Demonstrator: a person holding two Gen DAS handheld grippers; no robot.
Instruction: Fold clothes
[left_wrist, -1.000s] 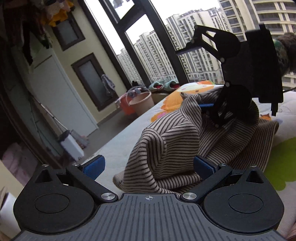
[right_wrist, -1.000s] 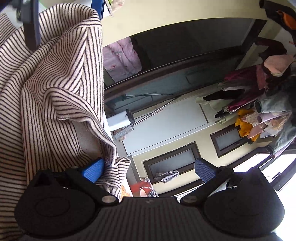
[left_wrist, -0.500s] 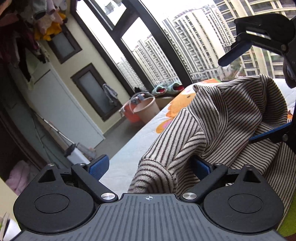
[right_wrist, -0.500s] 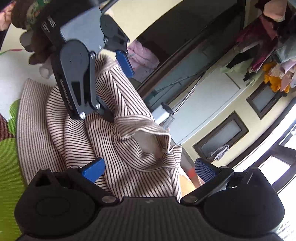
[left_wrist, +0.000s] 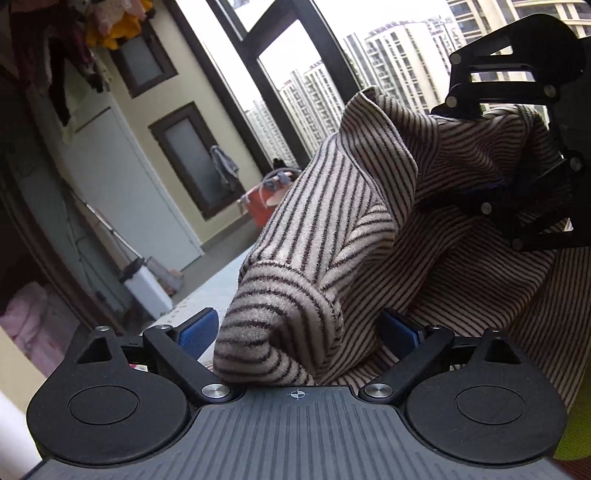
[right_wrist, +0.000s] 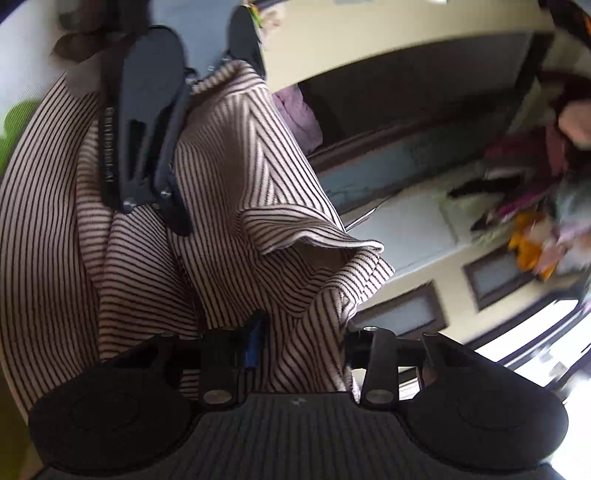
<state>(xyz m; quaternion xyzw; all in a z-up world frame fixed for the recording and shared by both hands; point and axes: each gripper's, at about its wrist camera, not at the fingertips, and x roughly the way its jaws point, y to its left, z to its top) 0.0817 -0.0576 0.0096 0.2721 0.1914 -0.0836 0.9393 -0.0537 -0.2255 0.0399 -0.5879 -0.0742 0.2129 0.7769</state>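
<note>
A beige garment with dark stripes (left_wrist: 332, 221) lies bunched up on the bed. A thick fold of it fills the gap in my left gripper (left_wrist: 297, 328). The jaws are closing and both blue pads (left_wrist: 195, 328) touch the cloth. My right gripper (right_wrist: 303, 343) is closing too, and it pinches a narrow hem of the same striped garment (right_wrist: 240, 166). In the left wrist view the right gripper (left_wrist: 443, 158) bites the cloth's raised far edge. In the right wrist view the left gripper (right_wrist: 155, 212) sits low on the far side of the garment.
The pale bed surface (left_wrist: 207, 295) ends at a drop to the floor on the left. An orange bucket (left_wrist: 258, 206) and a white box (left_wrist: 147, 291) stand on the floor below. Tall windows (left_wrist: 314, 74) lie behind, and clothes hang at the upper left (left_wrist: 110, 22).
Both grippers have come down onto the striped garment, and their wide-open jaws have narrowed around folds of it. The cloth between them now stands bunched higher.
</note>
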